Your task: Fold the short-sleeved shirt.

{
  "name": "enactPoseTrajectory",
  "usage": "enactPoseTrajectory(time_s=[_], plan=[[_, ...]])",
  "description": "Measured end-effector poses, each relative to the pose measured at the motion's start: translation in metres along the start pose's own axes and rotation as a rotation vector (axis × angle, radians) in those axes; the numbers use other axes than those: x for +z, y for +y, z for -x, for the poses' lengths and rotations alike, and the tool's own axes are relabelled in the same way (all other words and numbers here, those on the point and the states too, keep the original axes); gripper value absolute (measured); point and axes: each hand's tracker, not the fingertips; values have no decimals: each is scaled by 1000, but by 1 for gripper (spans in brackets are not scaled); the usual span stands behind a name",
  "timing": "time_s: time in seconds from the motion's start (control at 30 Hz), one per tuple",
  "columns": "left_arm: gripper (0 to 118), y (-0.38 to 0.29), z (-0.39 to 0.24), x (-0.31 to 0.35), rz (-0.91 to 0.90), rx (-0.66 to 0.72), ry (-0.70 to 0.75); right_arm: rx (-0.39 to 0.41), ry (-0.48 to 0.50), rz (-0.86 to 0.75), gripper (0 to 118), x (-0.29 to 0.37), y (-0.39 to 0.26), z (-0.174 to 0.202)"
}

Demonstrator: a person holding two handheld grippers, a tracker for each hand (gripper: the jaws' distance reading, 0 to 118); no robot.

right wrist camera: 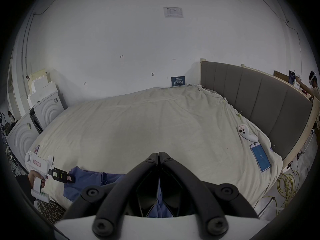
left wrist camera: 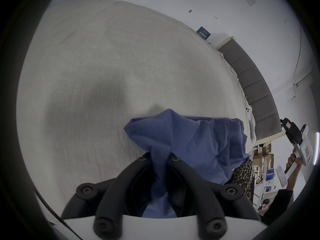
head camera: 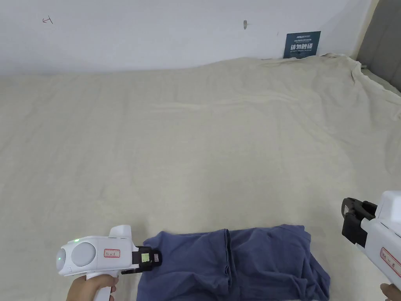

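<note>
Short-sleeved shirt of soft blue knit fabric (head camera: pixel 235 262) is lying bunched and partly doubled over at the six o'clock edge of the cream-sheeted bed (head camera: pixel 195 137), close to the person's body, probably so both tools can reach it easily. At about seven o'clock in the head view, the white left gripper with black jaws (head camera: pixel 150 258) is pointing toward three o'clock and biting the shirt's near left corner; in the left gripper view (left wrist camera: pixel 160 159) a pinched ridge of blue cloth is running up between the two jaws, which are closed down tight on it. That grip appears meant to anchor or lift this edge for a fold across the garment. The right gripper (head camera: pixel 346 213) is hanging at four o'clock, off the shirt's right end and apart from the cloth. In the right gripper view (right wrist camera: pixel 158 154) its jaw tips are meeting with nothing between them, and the blue seen low behind them is the shirt lying underneath. By my reading, the right tool is waiting to take the opposite corner. A phone with a blue screen (right wrist camera: pixel 260 157) is resting near the grey padded headboard (right wrist camera: pixel 259 96), well clear of the work.
</note>
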Motion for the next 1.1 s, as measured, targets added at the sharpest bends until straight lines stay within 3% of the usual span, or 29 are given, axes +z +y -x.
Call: enactPoseTrajectory(time_s=[0.33, 0.77, 0.93, 1.1], plan=[[8, -2, 15, 48, -33, 11, 24, 0, 11, -9, 0, -1, 6, 3], [7, -9, 67, 135, -80, 63, 217, 20, 62, -16, 0, -3, 7, 22], [8, -3, 20, 145, -74, 115, 201, 22, 78, -18, 0, -3, 6, 24], [8, 17, -52, 135, -44, 23, 77, 16, 88, -13, 0, -4, 5, 22]])
